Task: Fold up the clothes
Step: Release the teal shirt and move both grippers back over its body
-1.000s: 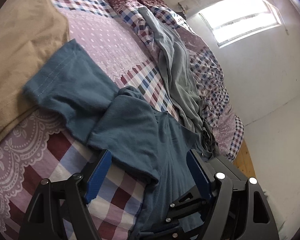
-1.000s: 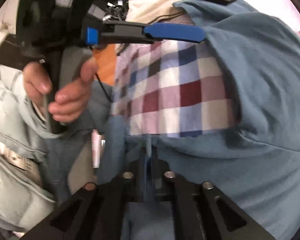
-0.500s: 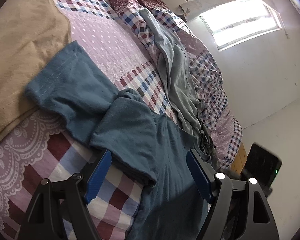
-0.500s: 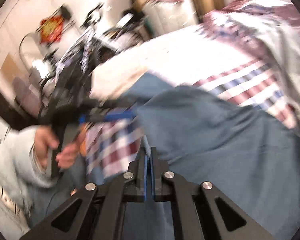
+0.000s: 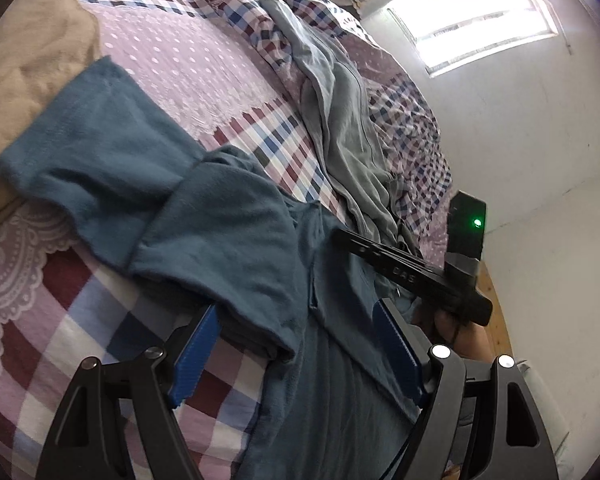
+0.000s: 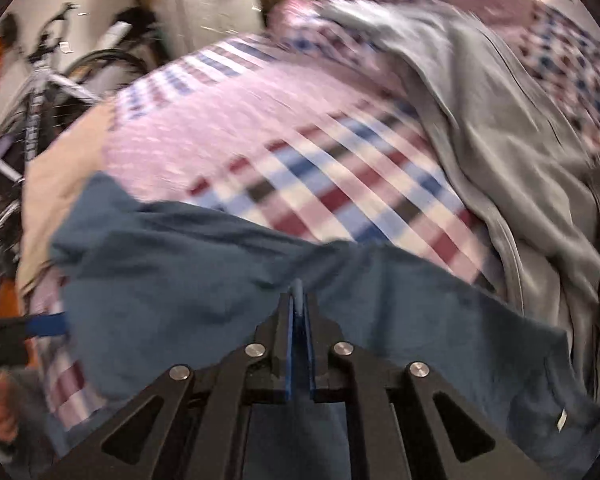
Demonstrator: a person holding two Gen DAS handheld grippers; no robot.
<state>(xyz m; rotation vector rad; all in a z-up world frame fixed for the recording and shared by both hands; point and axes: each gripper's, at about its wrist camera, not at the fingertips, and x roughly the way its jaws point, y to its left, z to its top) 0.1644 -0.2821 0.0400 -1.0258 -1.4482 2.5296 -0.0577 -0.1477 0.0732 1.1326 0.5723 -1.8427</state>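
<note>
I am keeping the left gripper (image 5: 296,344) spread wide over the blue shirt (image 5: 220,232) on the bed (image 5: 172,80), ready to pin a fold; the right gripper (image 6: 298,300) is pinching its hem (view blurred), lifting it across.

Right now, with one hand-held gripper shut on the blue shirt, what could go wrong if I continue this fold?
1. The right hand-held gripper pinches only a small edge of the teal-blue cotton T-shirt; the fabric may slip out.
2. The left hand-held gripper is open around a folded shirt edge, holding nothing, so that side may drag or unfold.
3. The grey crumpled garment lies close beside the shirt and could be caught in the fold.
</note>
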